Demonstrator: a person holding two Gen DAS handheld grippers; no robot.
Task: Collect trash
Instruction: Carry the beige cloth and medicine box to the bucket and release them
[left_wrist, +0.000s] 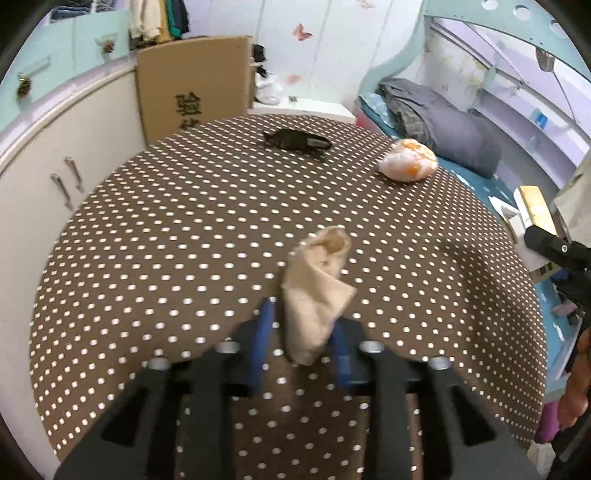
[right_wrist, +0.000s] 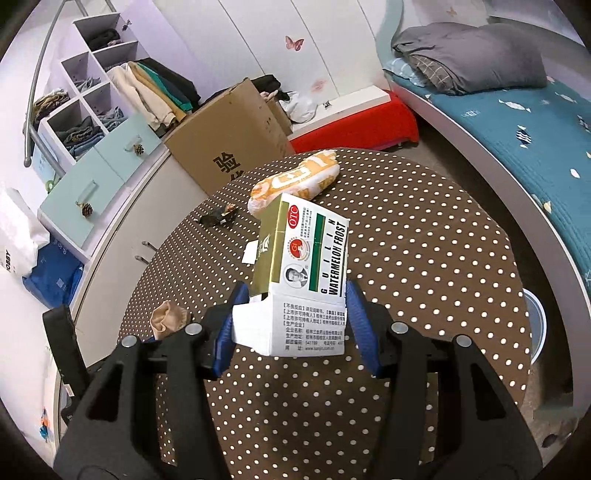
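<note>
- Left wrist view: left gripper (left_wrist: 301, 325) is seen clenched on a crumpled beige tissue (left_wrist: 316, 291), pinched low between the blue pads (left_wrist: 264, 332); pads are drawn nearly together, only the wad is between them.
- Tissue is held up above the brown polka-dot tablecloth (left_wrist: 166, 240); upper end sticks out past the fingertips, folded and slightly blurred.
- Further back on the cloth, a dark wrapper-like item (left_wrist: 295, 139) is seen lying flat; what it is cannot be told.
- An orange-and-white crumpled bag (left_wrist: 408, 159) is seen near the far right edge of the table, well apart from the dark item.
- At the right border, part of a black gripper finger and a gold-white box edge (left_wrist: 533, 206) are visible.
- Right wrist view: right gripper (right_wrist: 291, 317) is seen about half open, grasping a medicine carton (right_wrist: 306, 280) printed "WATERMELON FROST"; blue pads (right_wrist: 360, 325) are pressed on both sides of its white lower end.
- Carton is held clear of the table, tilted, olive-green top end pointing away from the camera.
- Beige tissue (right_wrist: 168, 319) is seen at lower left, just beside the right gripper's left finger.
- Orange-and-white bag (right_wrist: 295, 181) is seen behind the carton; dark item (right_wrist: 218, 218) to its left on the cloth.
- A cardboard box (right_wrist: 229, 147) is standing past the table's far edge, against the cabinets.
- A white bin rim (right_wrist: 537, 325) is partly seen on the floor beside the table, right side.
</note>
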